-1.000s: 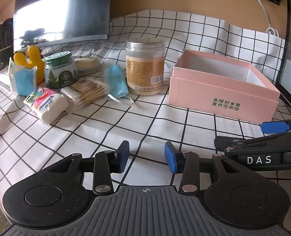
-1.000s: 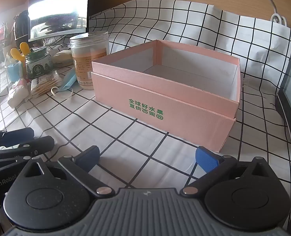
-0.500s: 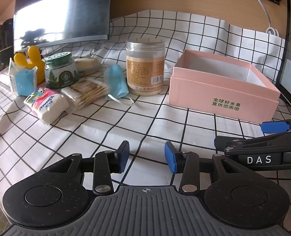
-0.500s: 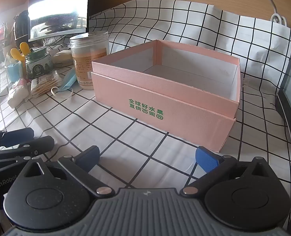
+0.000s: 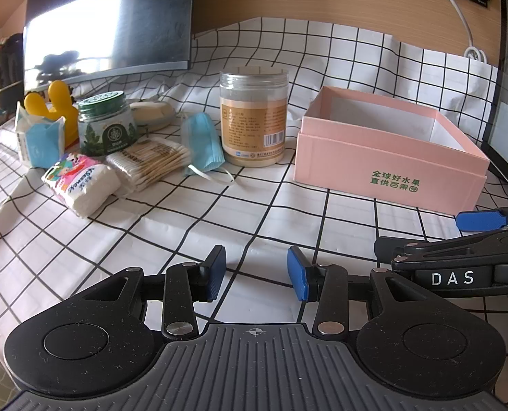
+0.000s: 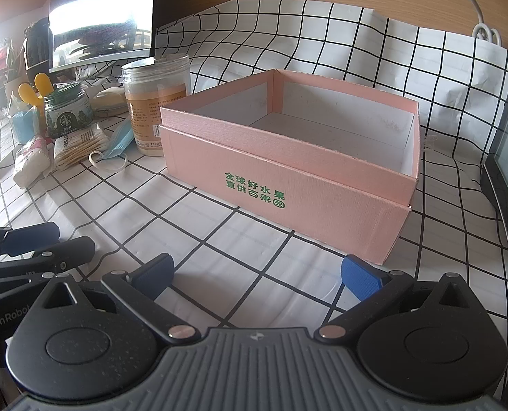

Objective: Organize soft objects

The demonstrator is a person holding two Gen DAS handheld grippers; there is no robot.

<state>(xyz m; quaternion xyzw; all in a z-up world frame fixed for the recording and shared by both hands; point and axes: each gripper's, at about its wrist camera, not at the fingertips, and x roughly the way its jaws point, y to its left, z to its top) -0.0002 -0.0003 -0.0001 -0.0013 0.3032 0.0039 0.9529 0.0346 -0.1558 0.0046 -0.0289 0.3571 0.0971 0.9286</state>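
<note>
several soft items lie left of the empty pink cardboard box: a light, squashy white tissue pack and a limp blue face mask. left gripper narrowly open, right gripper wide, both empty. pinching the pack across its middle looks safest.

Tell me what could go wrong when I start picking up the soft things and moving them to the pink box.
The blue face mask leans against the tall jar, so pulling it might tip the jar. Its ear loop trails loose and could snag. The tissue pack touches the cotton swab bag, so one grab might drag both.
</note>
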